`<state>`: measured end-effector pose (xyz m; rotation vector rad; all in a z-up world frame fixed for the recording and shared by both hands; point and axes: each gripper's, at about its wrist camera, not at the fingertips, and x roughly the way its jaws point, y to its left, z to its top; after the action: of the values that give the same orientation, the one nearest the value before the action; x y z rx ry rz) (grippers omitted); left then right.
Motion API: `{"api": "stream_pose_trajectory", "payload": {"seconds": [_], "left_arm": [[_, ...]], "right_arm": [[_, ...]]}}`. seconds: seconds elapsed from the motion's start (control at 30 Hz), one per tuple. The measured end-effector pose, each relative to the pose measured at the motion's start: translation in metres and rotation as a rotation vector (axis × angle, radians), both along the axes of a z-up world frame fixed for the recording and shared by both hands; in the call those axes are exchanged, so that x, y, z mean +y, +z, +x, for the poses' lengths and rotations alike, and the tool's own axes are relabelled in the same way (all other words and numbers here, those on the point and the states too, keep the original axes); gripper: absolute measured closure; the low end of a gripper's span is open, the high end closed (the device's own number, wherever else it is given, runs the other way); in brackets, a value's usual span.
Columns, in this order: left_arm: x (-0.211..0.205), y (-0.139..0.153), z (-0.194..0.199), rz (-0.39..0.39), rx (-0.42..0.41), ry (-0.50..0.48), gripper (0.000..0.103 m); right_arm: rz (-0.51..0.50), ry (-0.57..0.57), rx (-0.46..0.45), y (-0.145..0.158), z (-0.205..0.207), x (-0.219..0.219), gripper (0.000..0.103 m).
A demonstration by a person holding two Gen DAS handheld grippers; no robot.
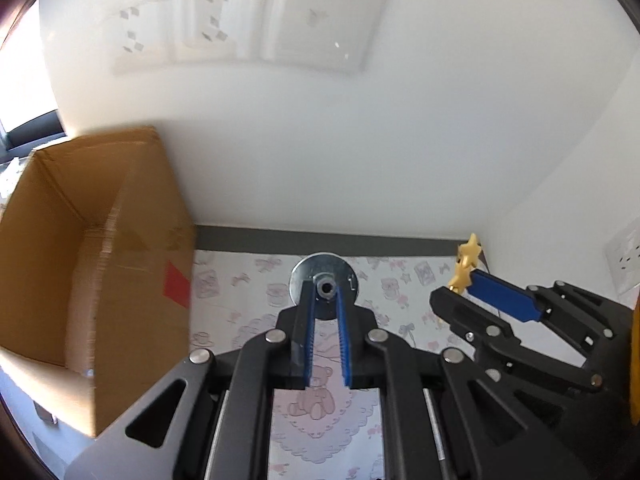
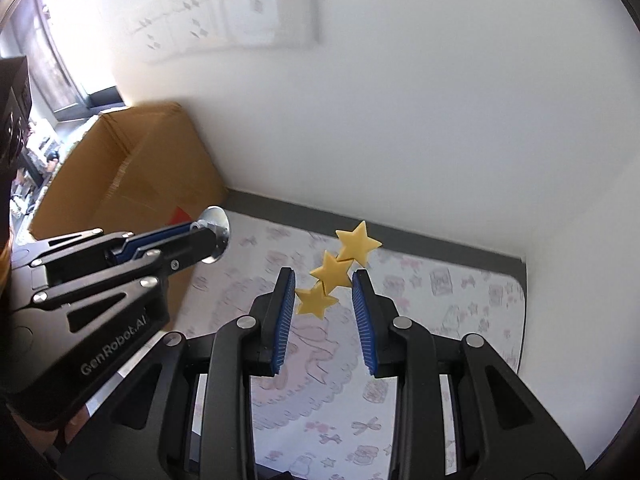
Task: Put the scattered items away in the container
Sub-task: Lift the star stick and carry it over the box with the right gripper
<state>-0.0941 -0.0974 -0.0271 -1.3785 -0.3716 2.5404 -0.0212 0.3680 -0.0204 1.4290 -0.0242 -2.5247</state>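
Bright daylight from the upper left, blurred box (image 1: pixel 92 264) edges, fisheye-dark corners.

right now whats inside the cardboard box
Nothing shows inside the cardboard box: the left wrist view sees only bare brown inner walls. Its bottom is hidden by the near wall, so items there cannot be ruled out.

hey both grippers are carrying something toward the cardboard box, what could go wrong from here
1. The left gripper pinches only the small hub of the metal disc, so the disc could swivel or slip out before reaching the cardboard box.
2. The yellow star piece sits at the very tips of the right gripper, and how firmly is unclear; it might drop onto the patterned mat.
3. Both grippers are close together and could bump at the box opening.
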Motion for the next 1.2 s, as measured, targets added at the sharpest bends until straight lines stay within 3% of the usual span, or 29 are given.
{"api": "stream_pose_trajectory", "payload": {"seconds": [0.43, 0.83, 1.2], "left_arm": [[-0.11, 0.015, 0.02, -0.008, 0.033, 0.182, 0.092], [-0.204, -0.007, 0.029, -0.012, 0.007, 0.302, 0.092], [-0.258, -0.039, 0.004, 0.001, -0.039, 0.337, 0.092]], "right_arm": [[-0.02, 0.144, 0.073, 0.034, -0.002, -0.097, 0.073], [-0.032, 0.265, 0.074, 0.04, -0.008, -0.196, 0.073], [-0.03, 0.312, 0.037, 0.025, -0.033, -0.262, 0.073]]}}
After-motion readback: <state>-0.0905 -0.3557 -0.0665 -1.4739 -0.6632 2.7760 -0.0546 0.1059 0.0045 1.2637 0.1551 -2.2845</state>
